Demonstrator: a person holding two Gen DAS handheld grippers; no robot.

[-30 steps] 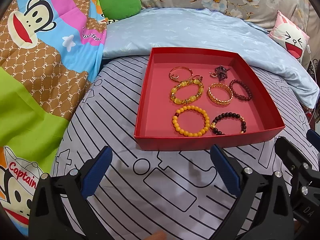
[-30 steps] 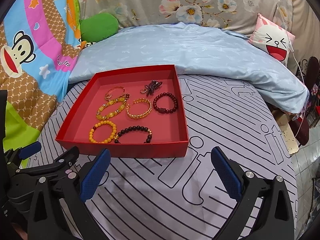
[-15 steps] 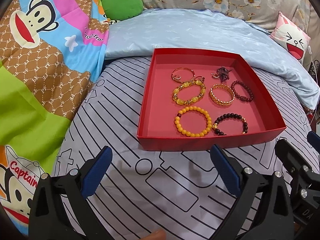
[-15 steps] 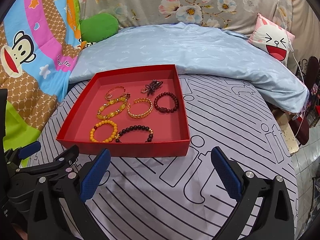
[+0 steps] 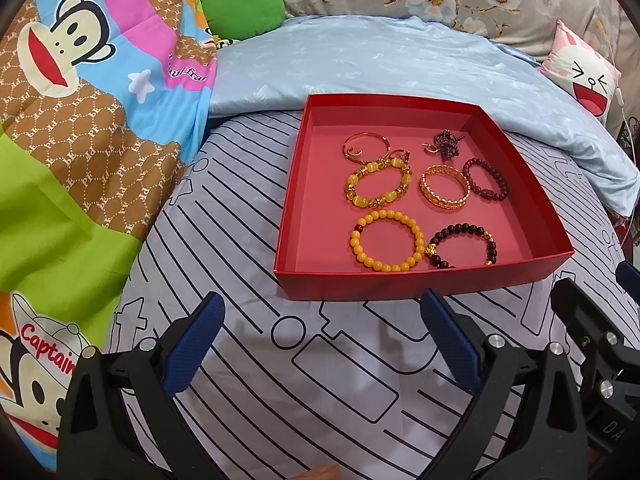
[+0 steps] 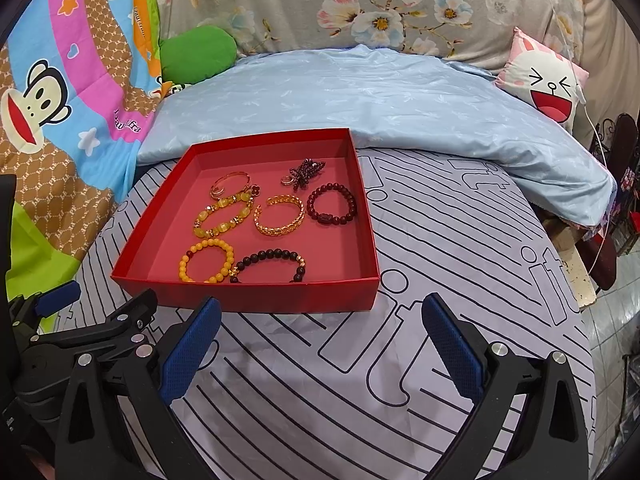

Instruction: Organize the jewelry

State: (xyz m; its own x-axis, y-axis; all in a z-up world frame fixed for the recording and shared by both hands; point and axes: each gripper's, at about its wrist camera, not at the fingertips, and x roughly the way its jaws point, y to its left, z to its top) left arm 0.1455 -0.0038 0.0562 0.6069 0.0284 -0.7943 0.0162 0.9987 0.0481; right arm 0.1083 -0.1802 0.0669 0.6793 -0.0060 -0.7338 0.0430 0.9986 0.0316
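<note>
A shallow red box (image 5: 296,200) (image 6: 152,236) lies on the striped bedsheet and holds several bracelets. Among them are an orange bead bracelet (image 5: 387,240) (image 6: 206,261), a dark bead bracelet (image 5: 464,246) (image 6: 268,264), a gold chain bangle (image 5: 444,186) (image 6: 280,214), a yellow stone bracelet (image 5: 378,182) (image 6: 222,216), a maroon bead bracelet (image 5: 486,180) (image 6: 332,204), a thin rose-gold bangle (image 5: 366,146) (image 6: 230,184) and a small dark tangle with a ring (image 5: 446,144) (image 6: 304,172). My left gripper (image 5: 322,342) and my right gripper (image 6: 320,344) hover open before the box's near wall, holding nothing.
A pale blue quilt (image 6: 360,92) lies behind the box. A cartoon-monkey blanket (image 5: 80,100) covers the left side, with a green cushion (image 5: 242,10) at the back. A pink smiling pillow (image 6: 544,80) sits far right, where the bed edge drops to tiled floor (image 6: 608,340).
Both views have shifted very slightly; the box sits a touch further right in the left wrist view. Both grippers stay open and the jewelry has not moved.
</note>
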